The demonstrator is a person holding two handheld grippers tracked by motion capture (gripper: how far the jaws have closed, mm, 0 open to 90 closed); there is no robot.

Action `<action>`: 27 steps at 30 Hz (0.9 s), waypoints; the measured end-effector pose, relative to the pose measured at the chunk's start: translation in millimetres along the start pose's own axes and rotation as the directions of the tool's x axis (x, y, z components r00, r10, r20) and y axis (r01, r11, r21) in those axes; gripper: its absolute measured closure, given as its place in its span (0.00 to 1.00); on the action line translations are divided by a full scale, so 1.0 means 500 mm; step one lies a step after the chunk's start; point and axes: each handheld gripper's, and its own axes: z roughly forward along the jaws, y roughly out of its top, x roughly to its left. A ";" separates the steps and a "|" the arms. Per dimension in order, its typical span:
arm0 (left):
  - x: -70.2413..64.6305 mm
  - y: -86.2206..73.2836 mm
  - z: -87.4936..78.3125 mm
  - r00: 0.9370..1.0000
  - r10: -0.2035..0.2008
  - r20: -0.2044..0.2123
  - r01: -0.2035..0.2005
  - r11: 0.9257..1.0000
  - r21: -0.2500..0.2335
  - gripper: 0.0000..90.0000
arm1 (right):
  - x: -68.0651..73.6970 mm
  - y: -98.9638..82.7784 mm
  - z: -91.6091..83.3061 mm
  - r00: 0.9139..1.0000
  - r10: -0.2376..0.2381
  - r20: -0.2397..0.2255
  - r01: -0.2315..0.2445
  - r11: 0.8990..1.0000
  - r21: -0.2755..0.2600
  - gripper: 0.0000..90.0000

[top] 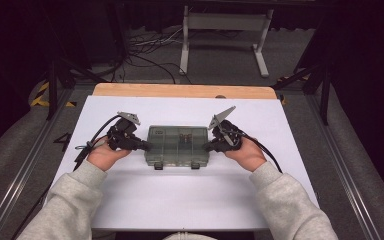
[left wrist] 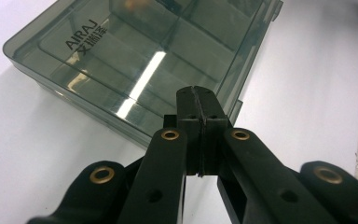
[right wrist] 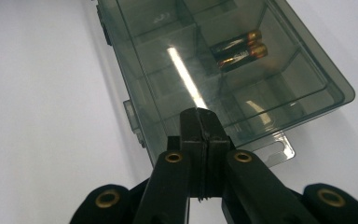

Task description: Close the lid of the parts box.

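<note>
A smoky transparent compartment box (top: 177, 146) lies shut in the middle of the white table, its lid marked AIRAJ (left wrist: 86, 33). Two batteries (right wrist: 239, 49) rest side by side in one inner compartment. My left gripper (top: 145, 146) points at the box's left end with its jaws shut and nothing between them; its tips (left wrist: 197, 105) sit at the box's edge. My right gripper (top: 208, 147) points at the right end, jaws also shut and empty, tips (right wrist: 199, 123) over the box's (right wrist: 223, 70) near edge. Whether either tip touches the box I cannot tell.
The white table sheet (top: 190, 200) spreads wide around the box, with a wooden strip (top: 180, 91) along its far edge. Two latches (top: 176, 165) sit on the box's near side. Cables and a white stand (top: 225, 30) lie on the floor beyond.
</note>
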 end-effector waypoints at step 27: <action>-0.013 -0.005 0.038 0.995 0.084 -0.046 -0.081 0.995 0.063 1.00 | 0.022 -0.013 0.022 0.999 -0.025 0.034 0.024 0.999 0.022 1.00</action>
